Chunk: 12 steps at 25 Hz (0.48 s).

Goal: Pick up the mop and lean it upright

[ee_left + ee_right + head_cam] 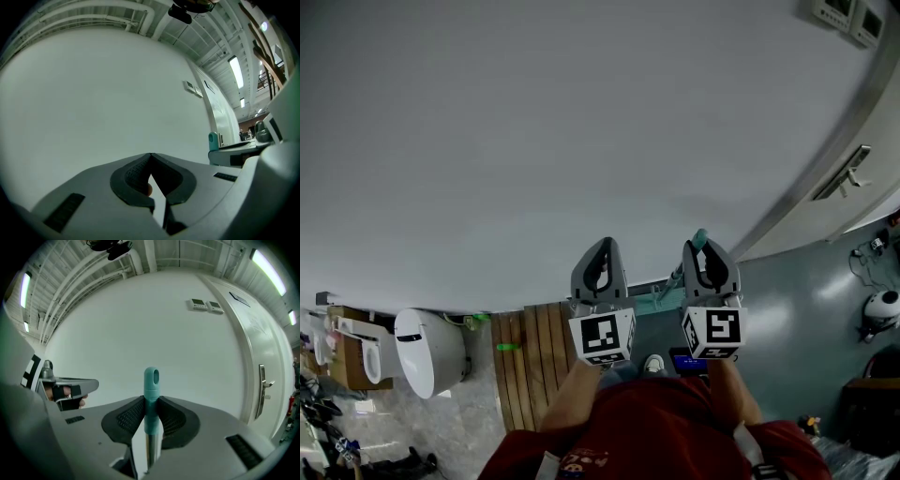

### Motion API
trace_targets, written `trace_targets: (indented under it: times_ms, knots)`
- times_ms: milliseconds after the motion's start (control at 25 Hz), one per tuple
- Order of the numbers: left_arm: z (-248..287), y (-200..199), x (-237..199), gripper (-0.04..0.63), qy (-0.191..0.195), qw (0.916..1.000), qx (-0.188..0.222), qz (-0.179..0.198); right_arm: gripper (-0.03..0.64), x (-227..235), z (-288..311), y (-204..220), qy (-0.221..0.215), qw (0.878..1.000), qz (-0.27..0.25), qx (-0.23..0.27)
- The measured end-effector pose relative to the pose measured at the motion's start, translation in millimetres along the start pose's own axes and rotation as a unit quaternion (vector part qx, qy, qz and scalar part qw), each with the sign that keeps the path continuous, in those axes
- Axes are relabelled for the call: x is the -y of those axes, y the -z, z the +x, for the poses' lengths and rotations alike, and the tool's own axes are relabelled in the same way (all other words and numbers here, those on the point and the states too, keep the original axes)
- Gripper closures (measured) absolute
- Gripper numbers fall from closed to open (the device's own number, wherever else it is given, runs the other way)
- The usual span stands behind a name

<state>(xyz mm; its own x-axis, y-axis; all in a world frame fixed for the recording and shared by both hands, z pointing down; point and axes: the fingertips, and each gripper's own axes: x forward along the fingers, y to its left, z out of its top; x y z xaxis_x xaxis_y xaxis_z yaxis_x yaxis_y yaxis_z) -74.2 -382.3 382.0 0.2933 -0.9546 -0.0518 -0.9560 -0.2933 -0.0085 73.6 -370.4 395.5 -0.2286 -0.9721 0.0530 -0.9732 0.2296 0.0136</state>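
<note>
1. A person's red top (675,436) fills the bottom of the head view, just behind the two marker cubes.
2. The left gripper (151,157) points level at the wall. Its jaws meet at the tips with nothing between them. A small orange patch shows through the gap lower down, perhaps a fingertip; the view is too dim to be sure.
3. The right gripper (151,404) stands just beside it, its pads clamped on the teal end of the mop (151,380). The handle stands upright: its holed cap rises above the pads and its metal shaft runs down below them.
4. On the floor beyond lies a wooden slatted platform (534,361), with a white toilet (431,352) to its left.
5. Farthest is the plain white wall (562,141), with a door (853,202) and its lever handle at the right.
</note>
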Motion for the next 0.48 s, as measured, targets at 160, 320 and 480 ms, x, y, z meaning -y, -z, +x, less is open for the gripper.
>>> trace_targets:
  times_ms: [160,320,480]
  knots:
    - [-3.3,-4.1,-2.5,0.581,-0.004,1.0,0.006,-0.004,0.514,-4.1,-4.0,-23.0,-0.005,1.0,-0.006,0.016]
    - [-4.2,-9.0,-4.2,0.581,-0.015,0.9997,0.019,0.01,0.514,-3.7,-4.0,-31.6,-0.004,1.0,-0.008,0.02]
    - [-2.8,-14.3,-1.0,0.581,-0.018,0.9993,0.03,0.012,0.514,-0.4,-2.2,-30.9,0.0,1.0,-0.008,0.019]
